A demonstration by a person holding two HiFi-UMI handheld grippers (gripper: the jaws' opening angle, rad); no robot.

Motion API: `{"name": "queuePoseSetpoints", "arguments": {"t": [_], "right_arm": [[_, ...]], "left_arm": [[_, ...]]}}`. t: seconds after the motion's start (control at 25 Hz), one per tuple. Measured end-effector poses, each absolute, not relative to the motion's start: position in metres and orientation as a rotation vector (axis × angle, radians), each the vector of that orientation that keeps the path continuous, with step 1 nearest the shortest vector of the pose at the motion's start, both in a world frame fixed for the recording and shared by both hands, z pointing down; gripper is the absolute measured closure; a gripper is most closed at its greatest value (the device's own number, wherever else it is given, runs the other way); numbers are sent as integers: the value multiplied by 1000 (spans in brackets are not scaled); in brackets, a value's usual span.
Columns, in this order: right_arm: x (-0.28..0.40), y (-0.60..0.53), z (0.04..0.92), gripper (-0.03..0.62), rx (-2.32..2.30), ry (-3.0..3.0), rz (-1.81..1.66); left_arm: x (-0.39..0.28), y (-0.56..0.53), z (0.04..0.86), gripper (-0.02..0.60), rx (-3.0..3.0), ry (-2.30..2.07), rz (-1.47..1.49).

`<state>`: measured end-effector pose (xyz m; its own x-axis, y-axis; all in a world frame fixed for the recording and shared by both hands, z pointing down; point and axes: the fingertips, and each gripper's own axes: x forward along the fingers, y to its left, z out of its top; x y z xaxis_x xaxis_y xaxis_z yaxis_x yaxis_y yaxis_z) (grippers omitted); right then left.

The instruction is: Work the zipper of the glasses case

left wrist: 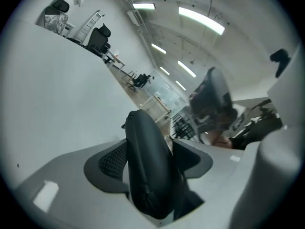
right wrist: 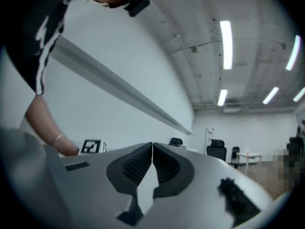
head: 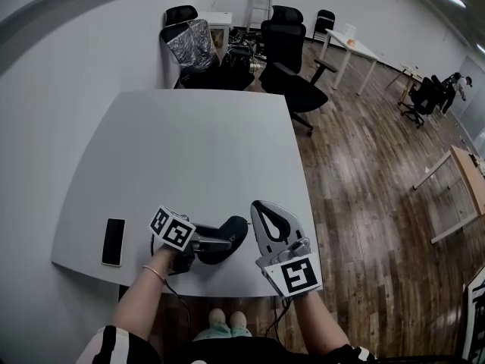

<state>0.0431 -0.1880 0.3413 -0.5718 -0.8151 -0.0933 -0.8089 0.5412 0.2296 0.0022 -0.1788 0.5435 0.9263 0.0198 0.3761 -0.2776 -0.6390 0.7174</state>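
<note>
The glasses case [head: 229, 232] is black, on a pale grey table [head: 189, 142]. A black phone [head: 114, 241] lies near its left edge. The left gripper [head: 224, 243] and right gripper [head: 263, 206] are pale grey with black ribbed pads [right wrist: 136, 168] and black-and-white square markers [head: 173, 229]. The floor [head: 364, 165] is brown wood planking.

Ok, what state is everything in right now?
left gripper: shut on the glasses case
right gripper: shut, empty
glasses case: held edge-up between the left gripper's jaws; open or zipped, cannot tell
phone: lying flat, screen dark
</note>
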Motion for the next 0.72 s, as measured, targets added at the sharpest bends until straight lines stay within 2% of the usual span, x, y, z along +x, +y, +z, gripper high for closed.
{"name": "queuePoseSetpoints", "arguments": {"t": [0.2,0.28,0.36,0.72], "right_arm": [[61,-179,354,588,1218,-2749,-478],[57,-174,368,565,1106,-2700,-532],[47,-172,378,522,1008,-2648,-576],[37,-179,383,514,986,-2483,-788]], "left_arm": [[-26,-179,466,284,2297,-93,241],[-30,-175,439,284,2338,-55,214],[-34,-172,416,283,2378,-19,214],[-25,-146,373,282,2473,141,298]]}}
